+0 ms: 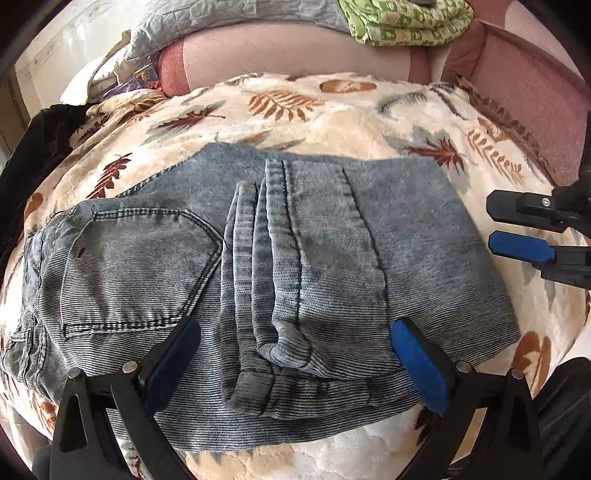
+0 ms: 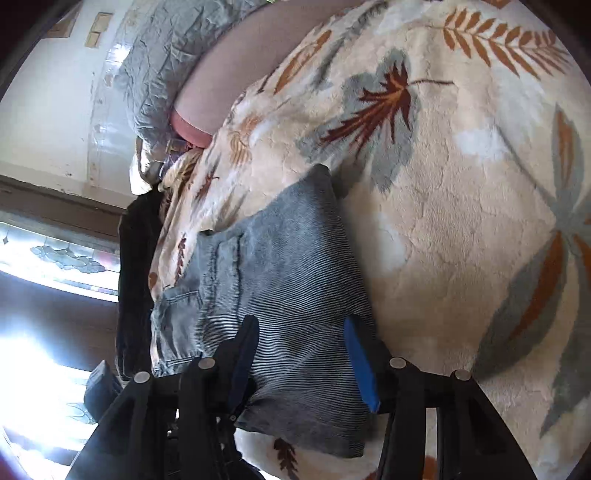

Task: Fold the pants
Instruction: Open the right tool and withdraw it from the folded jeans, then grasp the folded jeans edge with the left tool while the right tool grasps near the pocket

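Light blue jeans (image 1: 280, 266) lie folded into a compact bundle on a cream blanket with a leaf print (image 1: 332, 110). A back pocket shows at the left and the leg hems lie across the middle. My left gripper (image 1: 295, 354) is open, its blue pads on either side of the near edge of the bundle, holding nothing. My right gripper (image 1: 517, 229) shows at the right edge of the left wrist view, open, beside the jeans' right end. In the right wrist view the right gripper (image 2: 303, 354) hangs open over the jeans (image 2: 280, 280).
A pink sofa back (image 1: 295, 55) and armrest (image 1: 535, 92) border the blanket. A grey quilt (image 1: 221, 18) and green patterned cloth (image 1: 406, 18) lie on top of the back. Dark clothing (image 1: 33, 147) is piled at the left. A bright window (image 2: 55, 258) shows left.
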### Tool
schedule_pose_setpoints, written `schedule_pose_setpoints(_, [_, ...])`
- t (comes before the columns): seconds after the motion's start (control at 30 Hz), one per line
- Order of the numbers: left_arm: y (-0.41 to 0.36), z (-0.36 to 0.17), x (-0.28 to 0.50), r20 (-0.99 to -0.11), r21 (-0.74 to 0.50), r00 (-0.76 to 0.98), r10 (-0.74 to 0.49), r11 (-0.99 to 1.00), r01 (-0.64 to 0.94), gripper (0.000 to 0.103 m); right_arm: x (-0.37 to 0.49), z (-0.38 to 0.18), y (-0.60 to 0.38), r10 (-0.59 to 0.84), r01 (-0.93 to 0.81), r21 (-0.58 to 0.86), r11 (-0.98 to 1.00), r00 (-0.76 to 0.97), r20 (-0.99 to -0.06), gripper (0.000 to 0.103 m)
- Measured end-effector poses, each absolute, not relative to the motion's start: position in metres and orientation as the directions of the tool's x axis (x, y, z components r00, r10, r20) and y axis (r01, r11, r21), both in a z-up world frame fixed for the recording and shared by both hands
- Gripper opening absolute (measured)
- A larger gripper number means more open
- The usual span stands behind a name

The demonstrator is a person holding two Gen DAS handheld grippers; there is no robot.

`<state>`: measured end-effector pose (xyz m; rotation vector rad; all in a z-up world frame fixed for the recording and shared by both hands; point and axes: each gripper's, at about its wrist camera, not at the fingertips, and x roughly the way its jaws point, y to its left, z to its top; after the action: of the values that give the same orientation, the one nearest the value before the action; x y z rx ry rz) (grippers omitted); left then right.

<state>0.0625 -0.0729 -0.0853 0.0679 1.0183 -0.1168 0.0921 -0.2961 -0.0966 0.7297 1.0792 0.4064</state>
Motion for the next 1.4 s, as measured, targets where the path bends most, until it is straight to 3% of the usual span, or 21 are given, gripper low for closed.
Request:
schedule_pose_setpoints(0.1, [-0.071,-0.083,0.058,-0.836,0.017,0.547,-0.043,0.994,0.105,0.103,0.076,-0.083,-0.290,0.633,-0.011,0.704,0.710,0.450,-0.630,0.070])
schedule_pose_setpoints(0.13, [-0.072,-0.096,0.063,-0.864,0.015,0.502,-0.043,0.994,0.111,0.103,0.073,-0.093,-0.286,0.609,0.004,0.674,0.739,0.424,-0.671,0.077])
schedule_pose_setpoints(0.2, [-0.068,-0.102,0.066,-0.872,-0.008,0.485,-0.061,0.994,0.111,0.103,0.076,-0.128,-0.279,0.569,0.062,0.617,0.784,0.325,-0.756,0.076])
schedule_pose_setpoints(0.4, [-0.047,-0.043,0.044,-0.827,-0.069,0.552,-0.110,0.993,0.095,0.103,0.053,-0.076,-0.273,0.580,-0.004,0.652,0.758,0.460,-0.672,0.076])
schedule_pose_setpoints(0.47, [-0.035,-0.036,0.035,-0.831,-0.082,0.547,-0.102,0.995,0.060,0.103,0.056,-0.092,-0.265,0.550,-0.007,0.608,0.794,0.436,-0.713,0.086])
schedule_pose_setpoints(0.5, [-0.029,-0.033,0.030,-0.834,-0.093,0.542,-0.102,0.995,0.043,0.103,0.061,-0.113,-0.264,0.503,0.030,0.552,0.833,0.375,-0.779,0.086])
schedule_pose_setpoints(0.53, [-0.021,-0.030,0.024,-0.836,-0.107,0.539,-0.107,0.994,0.030,0.103,0.063,-0.128,-0.269,0.509,0.065,0.563,0.824,0.351,-0.786,0.085])
schedule_pose_setpoints(0.67, [0.011,-0.013,-0.003,-0.814,-0.141,0.574,-0.095,0.989,-0.037,0.103,0.056,-0.094,-0.271,0.542,0.100,0.628,0.772,0.414,-0.731,0.084])
schedule_pose_setpoints(0.77, [0.029,-0.001,-0.015,-0.806,-0.184,0.583,-0.101,0.979,-0.085,0.103,0.060,-0.074,-0.262,0.450,0.028,0.532,0.846,0.497,-0.742,0.087])
schedule_pose_setpoints(0.83, [0.039,0.007,-0.024,-0.790,-0.213,0.603,-0.110,0.972,-0.102,0.103,0.069,-0.103,-0.263,0.428,0.097,0.511,0.854,0.430,-0.795,0.090])
schedule_pose_setpoints(0.87, [0.042,0.010,-0.028,-0.785,-0.218,0.610,-0.109,0.970,-0.108,0.103,0.071,-0.124,-0.267,0.426,0.172,0.510,0.843,0.365,-0.828,0.090])
schedule_pose_setpoints(0.97, [0.047,0.016,-0.034,-0.775,-0.215,0.624,-0.097,0.970,-0.116,0.103,0.063,-0.110,-0.272,0.431,0.196,0.548,0.813,0.431,-0.793,0.089])
schedule_pose_setpoints(1.13, [0.042,0.025,-0.037,-0.775,-0.219,0.623,-0.106,0.970,-0.106,0.103,0.063,-0.084,-0.261,0.446,0.124,0.565,0.816,0.487,-0.751,0.090])
schedule_pose_setpoints(1.23, [0.039,0.034,-0.042,-0.765,-0.210,0.636,-0.103,0.973,-0.095,0.103,0.067,-0.121,-0.252,0.401,0.194,0.482,0.854,0.345,-0.849,0.092])
schedule_pose_setpoints(1.4, [0.042,0.048,-0.046,-0.744,-0.210,0.662,-0.090,0.972,-0.104,0.103,0.063,-0.088,-0.246,0.412,0.166,0.514,0.841,0.418,-0.809,0.092])
